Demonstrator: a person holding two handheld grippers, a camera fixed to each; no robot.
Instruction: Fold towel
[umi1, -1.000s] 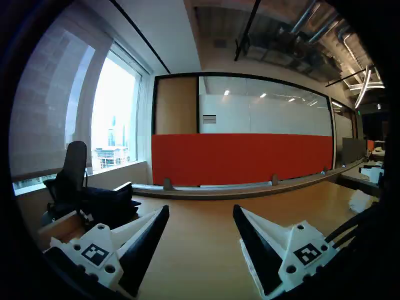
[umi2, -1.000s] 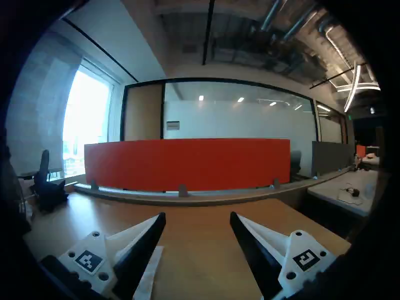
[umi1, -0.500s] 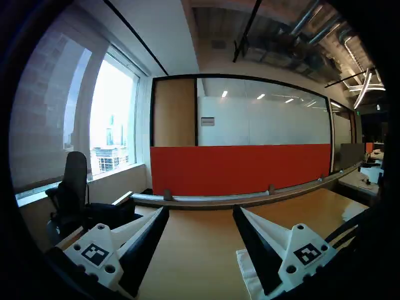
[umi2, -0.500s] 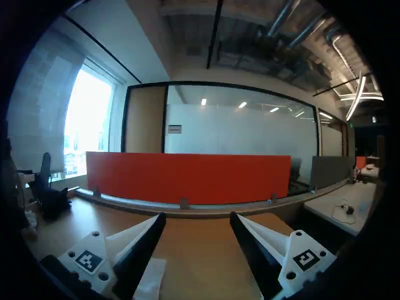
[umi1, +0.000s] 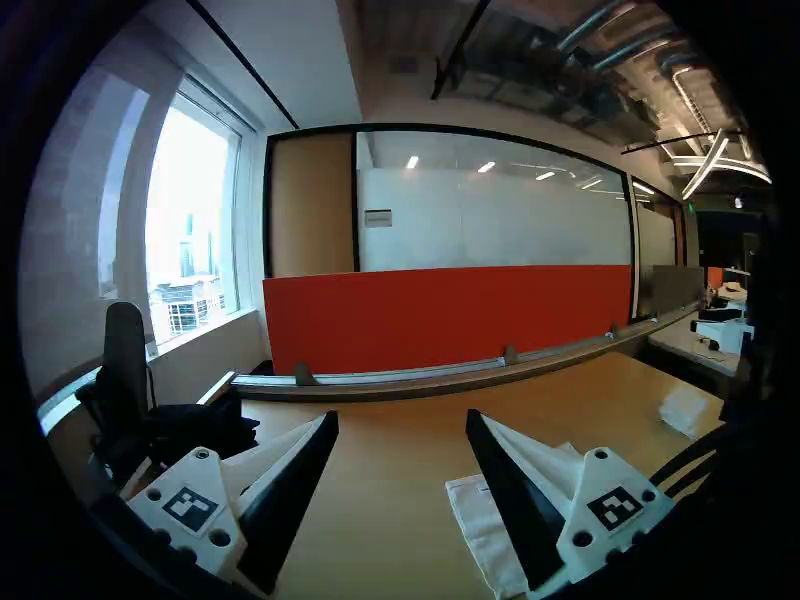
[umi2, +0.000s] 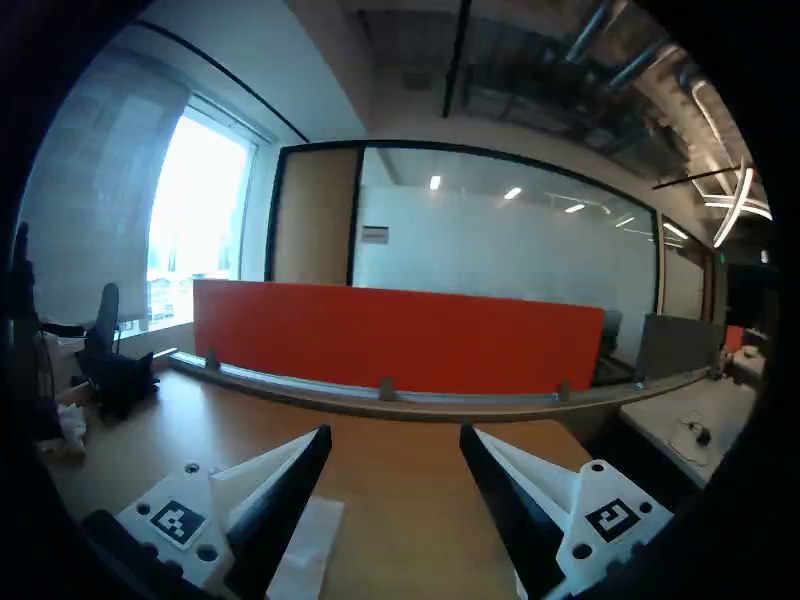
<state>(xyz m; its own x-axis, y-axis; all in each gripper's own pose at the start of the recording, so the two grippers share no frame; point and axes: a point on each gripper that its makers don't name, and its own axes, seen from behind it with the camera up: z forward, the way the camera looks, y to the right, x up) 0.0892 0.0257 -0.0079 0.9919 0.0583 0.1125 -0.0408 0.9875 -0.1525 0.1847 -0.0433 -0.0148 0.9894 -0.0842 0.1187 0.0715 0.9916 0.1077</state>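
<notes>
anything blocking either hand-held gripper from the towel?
Nothing visible. The towel lies flat on the table, close under the open left hand-held gripper and the open right hand-held gripper.

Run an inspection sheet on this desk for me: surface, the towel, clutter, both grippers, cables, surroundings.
Surface: wooden desk, flat and bare between the fingers.
Job's things: white towel lying flat on the desk, partly under one finger of the left gripper; not gripped.
Clutter: small white item at the far desk edge, unclear what; dark heap by the office chair.
Grippers: left gripper open, holding nothing; right gripper open, holding nothing.
Cables: thin cord on the neighbouring white desk.
Surroundings: red partition, window, glass wall behind.
</notes>
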